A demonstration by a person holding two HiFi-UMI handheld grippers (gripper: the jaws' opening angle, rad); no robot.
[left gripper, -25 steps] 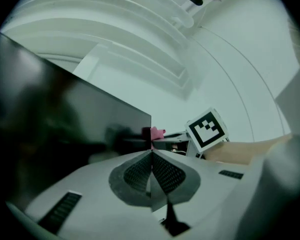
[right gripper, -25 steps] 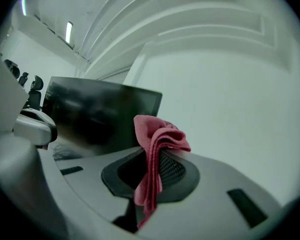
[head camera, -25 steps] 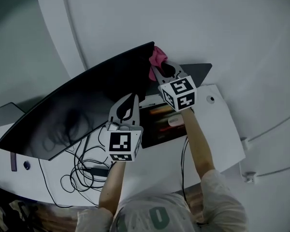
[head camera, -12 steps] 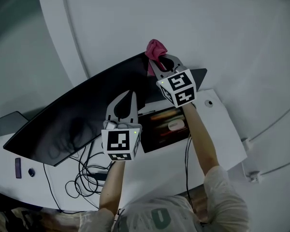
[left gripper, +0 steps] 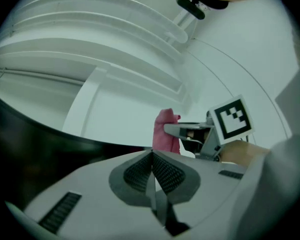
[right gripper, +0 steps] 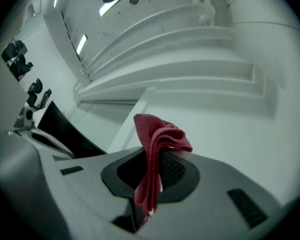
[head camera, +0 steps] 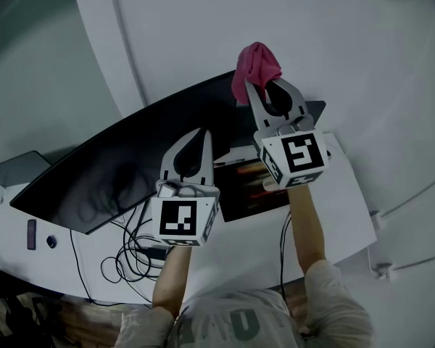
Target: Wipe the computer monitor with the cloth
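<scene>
White bench (head camera: 341,187) carries everything here, set against a pale wall. Across it stands the wide, curved, dark monitor (head camera: 130,158), unlit, its glass facing the person. Just in front of its right end lies a smaller screen (head camera: 250,187) with a faint orange glow.

Both grippers are raised near the monitor's right end. The right gripper (head camera: 270,96) has its fingers clamped on the pink cloth (head camera: 257,67); its own view shows the folded cloth (right gripper: 160,139) pinched between the pads, a bunch standing above them and a tail hanging below. The cloth sits past the monitor's top right corner, against the wall and apparently off the glass. The left gripper (head camera: 192,147) hovers in front of the screen with its fingers pressed together on nothing. A tangle of cables (head camera: 127,256) lies below the monitor on the left.

The risks, as I judge them: only a small bunch of cloth stands proud of the fingers, so a wipe pressed too flat could drag hard plastic over the glass. A heavy push near the top edge could rock the monitor.

No brand or label is legible. The only print is the black-and-white square markers on the grippers.
</scene>
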